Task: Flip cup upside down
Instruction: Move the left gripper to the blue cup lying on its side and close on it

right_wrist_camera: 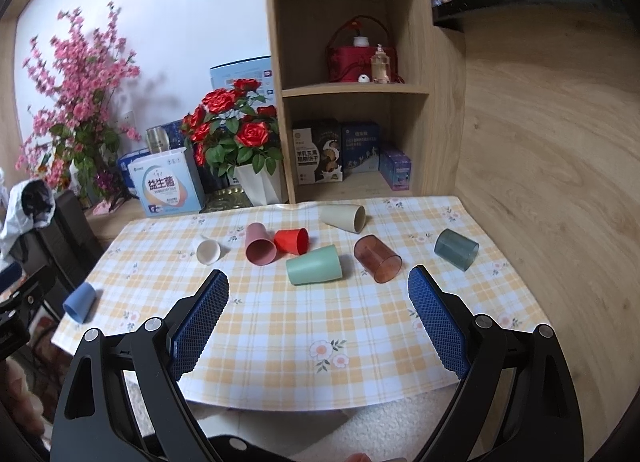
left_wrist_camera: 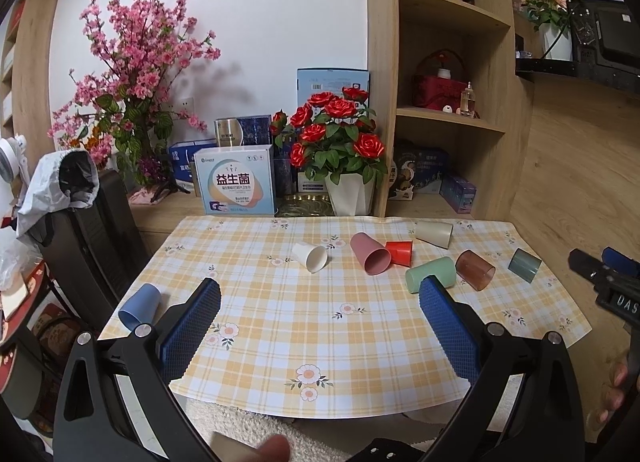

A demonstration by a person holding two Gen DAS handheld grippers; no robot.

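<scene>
Several cups lie on their sides on the checked tablecloth (left_wrist_camera: 288, 326): white (left_wrist_camera: 310, 256), pink (left_wrist_camera: 371, 254), red (left_wrist_camera: 400, 252), beige (left_wrist_camera: 434, 234), green (left_wrist_camera: 430, 274), clear brown (left_wrist_camera: 475, 270), grey-teal (left_wrist_camera: 525, 265). A blue cup (left_wrist_camera: 140, 306) stands mouth down at the left edge. The right wrist view shows the green cup (right_wrist_camera: 314, 265), brown cup (right_wrist_camera: 378, 258), grey-teal cup (right_wrist_camera: 456, 250) and blue cup (right_wrist_camera: 80, 302). My left gripper (left_wrist_camera: 320, 298) is open and empty above the near table. My right gripper (right_wrist_camera: 318, 290) is open and empty too.
A white pot of red roses (left_wrist_camera: 340, 141) and boxes (left_wrist_camera: 234, 181) stand behind the cloth. A wooden shelf unit (left_wrist_camera: 448, 73) rises at back right. A black chair (left_wrist_camera: 88, 229) with a bag stands at the left. The right gripper shows at the edge (left_wrist_camera: 608, 278).
</scene>
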